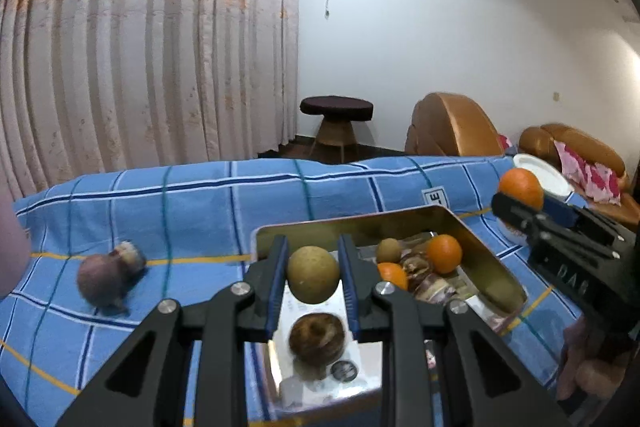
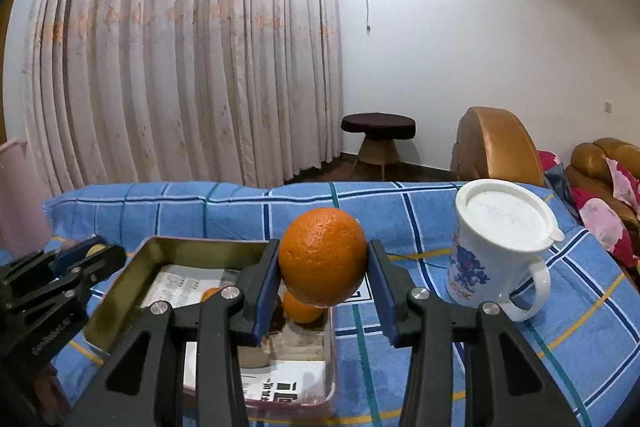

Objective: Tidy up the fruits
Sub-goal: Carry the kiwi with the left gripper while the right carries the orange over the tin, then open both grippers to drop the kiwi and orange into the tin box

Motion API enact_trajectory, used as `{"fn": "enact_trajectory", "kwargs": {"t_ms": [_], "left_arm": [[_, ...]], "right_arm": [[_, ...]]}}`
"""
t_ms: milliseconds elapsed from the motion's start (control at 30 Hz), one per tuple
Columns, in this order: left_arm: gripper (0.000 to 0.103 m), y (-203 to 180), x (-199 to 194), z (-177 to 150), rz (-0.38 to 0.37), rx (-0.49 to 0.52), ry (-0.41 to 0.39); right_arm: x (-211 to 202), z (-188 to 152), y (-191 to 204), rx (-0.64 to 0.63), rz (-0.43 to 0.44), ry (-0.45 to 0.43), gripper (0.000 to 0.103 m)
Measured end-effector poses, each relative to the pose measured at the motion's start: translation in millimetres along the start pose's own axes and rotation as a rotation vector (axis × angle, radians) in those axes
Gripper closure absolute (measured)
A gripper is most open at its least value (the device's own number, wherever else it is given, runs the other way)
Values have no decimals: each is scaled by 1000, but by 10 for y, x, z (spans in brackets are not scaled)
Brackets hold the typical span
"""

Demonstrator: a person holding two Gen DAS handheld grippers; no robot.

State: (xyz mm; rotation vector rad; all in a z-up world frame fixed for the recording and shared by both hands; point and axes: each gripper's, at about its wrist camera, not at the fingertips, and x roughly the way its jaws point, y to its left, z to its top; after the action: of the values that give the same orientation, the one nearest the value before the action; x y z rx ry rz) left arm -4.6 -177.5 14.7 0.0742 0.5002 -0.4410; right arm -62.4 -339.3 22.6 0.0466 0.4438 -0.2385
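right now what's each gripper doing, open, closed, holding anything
Left gripper: closed on a brownish-green fruit, above the tray.
Right gripper: closed on an orange, at the tray's edge.

The right gripper (image 2: 323, 277) jaws clamp an orange (image 2: 322, 257) above the tray (image 2: 116, 291).

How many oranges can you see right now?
3: one orange clamped in the right hand-held gripper, two oranges lying in the metal tray. Others may be hidden behind the grippers.
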Motion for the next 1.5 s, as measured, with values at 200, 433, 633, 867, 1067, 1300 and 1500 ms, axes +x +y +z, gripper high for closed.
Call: {"fn": "enact_trajectory", "kwargs": {"t_ms": [200, 433, 633, 867, 1067, 1300, 1500], "left_arm": [[76, -101, 223, 12, 23, 15, 49], [77, -62, 313, 21, 33, 4, 83], [76, -14, 405, 8, 36, -10, 129], [76, -8, 404, 6, 42, -9, 127], [69, 14, 392, 7, 52, -15, 120], [3, 24, 214, 15, 96, -30, 44], [0, 53, -11, 83, 96, -51, -39]], "right_arm": [[170, -79, 79, -9, 34, 92, 58], [257, -148, 112, 3, 82, 153, 58], [337, -210, 133, 16, 134, 211, 58], [345, -229, 194, 36, 190, 233, 56], [256, -189, 166, 70, 218, 192, 34], [75, -104, 12, 132, 183, 81, 34], [-77, -64, -104, 174, 128, -32, 26]]}}
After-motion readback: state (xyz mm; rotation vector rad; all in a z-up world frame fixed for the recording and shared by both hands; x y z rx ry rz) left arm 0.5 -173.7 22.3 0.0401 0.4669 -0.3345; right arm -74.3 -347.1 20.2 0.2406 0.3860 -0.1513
